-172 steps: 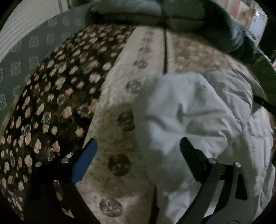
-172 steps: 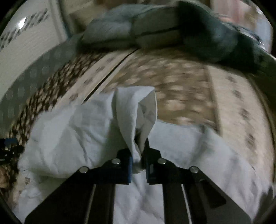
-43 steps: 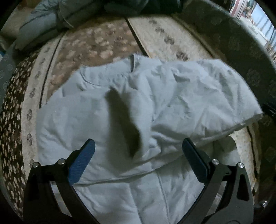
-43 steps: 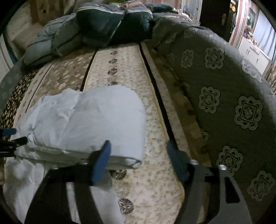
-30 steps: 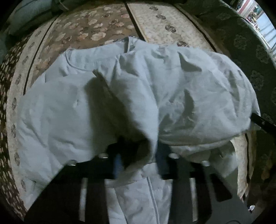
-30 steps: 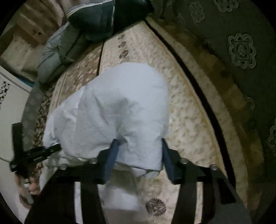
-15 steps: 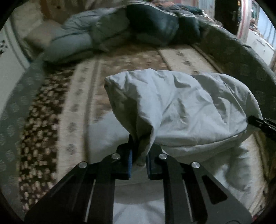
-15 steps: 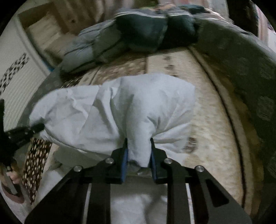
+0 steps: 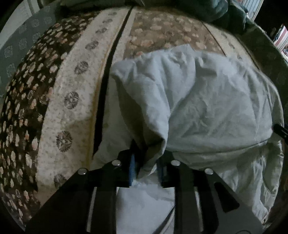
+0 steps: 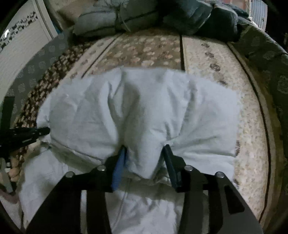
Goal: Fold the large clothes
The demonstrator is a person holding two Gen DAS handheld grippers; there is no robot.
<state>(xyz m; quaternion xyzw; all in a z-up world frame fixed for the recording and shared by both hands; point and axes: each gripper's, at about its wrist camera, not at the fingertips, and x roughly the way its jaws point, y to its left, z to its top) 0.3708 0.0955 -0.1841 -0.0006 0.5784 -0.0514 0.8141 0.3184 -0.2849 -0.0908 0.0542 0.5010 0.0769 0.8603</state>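
A large pale blue-white garment (image 9: 207,100) lies bunched on a patterned bed cover (image 9: 72,90). My left gripper (image 9: 146,169) is shut on a fold at the garment's left edge. In the right wrist view the same garment (image 10: 86,115) is doubled over itself, and my right gripper (image 10: 145,162) is shut on a thick fold at its near edge, the jaws held somewhat apart by the cloth. The left gripper's black finger (image 10: 32,133) shows at the left of that view, at the garment's left end.
The bed cover (image 10: 147,48) has floral stripes in brown, beige and cream. Folded grey and dark quilts (image 10: 144,16) are piled at the far end. A dark green patterned border (image 10: 273,61) runs along the right side. A white cabinet (image 10: 19,41) stands at the left.
Both grippers closed on the garment's edge about a second ago, lifted it and carried it forward. The fold now sits lower on the bed, and the right jaws stand wider than half a second ago.
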